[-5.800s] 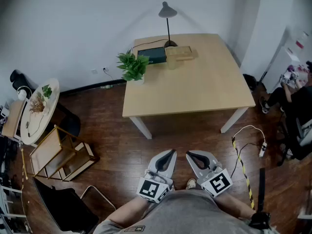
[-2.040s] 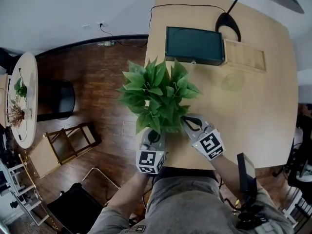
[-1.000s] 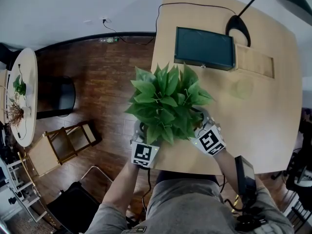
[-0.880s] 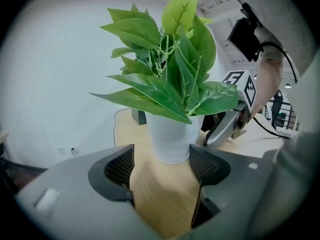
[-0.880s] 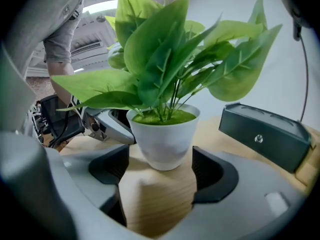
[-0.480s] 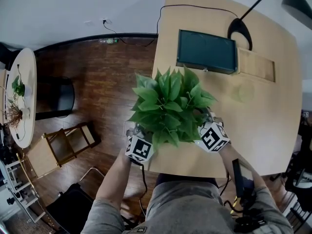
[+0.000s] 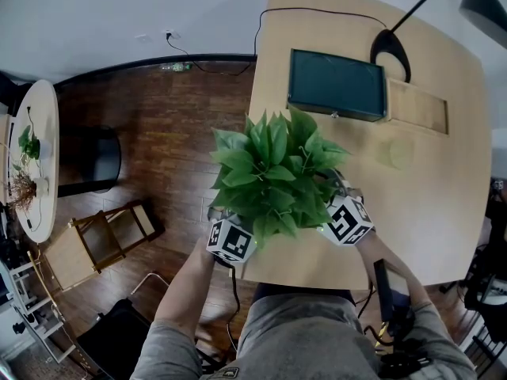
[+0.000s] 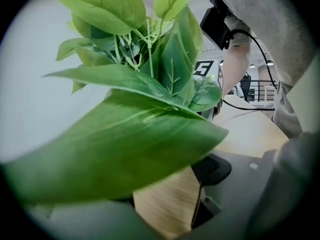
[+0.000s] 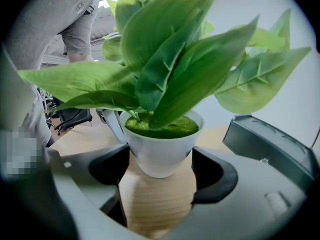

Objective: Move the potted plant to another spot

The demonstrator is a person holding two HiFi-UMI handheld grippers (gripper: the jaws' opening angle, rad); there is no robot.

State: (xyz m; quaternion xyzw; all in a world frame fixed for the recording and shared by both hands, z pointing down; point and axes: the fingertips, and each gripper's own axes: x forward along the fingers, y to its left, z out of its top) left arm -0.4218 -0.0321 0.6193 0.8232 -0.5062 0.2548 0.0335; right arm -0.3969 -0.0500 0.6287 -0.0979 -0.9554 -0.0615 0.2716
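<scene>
The potted plant (image 7: 277,172), broad green leaves in a small white pot (image 9: 162,146), stands on the light wooden table (image 7: 420,212) near its front left corner. In the head view the leaves hide both grippers' fingers; only the marker cubes show, the left cube (image 7: 230,240) and the right cube (image 7: 348,220), one on each side of the plant. My right gripper (image 9: 162,176) has the pot between its dark pads (image 9: 215,176), its jaws wide and closing. My left gripper (image 8: 165,186) is also closing; a big leaf (image 8: 120,154) hides the pot there.
A dark green box (image 7: 337,84), a lamp base (image 7: 388,47) and a wooden board (image 7: 417,108) lie at the table's far side. The table's left edge (image 7: 255,109) runs beside the plant. On the floor stand a black stool (image 7: 95,161), a wooden rack (image 7: 95,240) and a round side table (image 7: 36,157).
The plant came from the far left corner to the front left of the table. Over the last second it stayed put, while both marker cubes rolled slightly beside it.
</scene>
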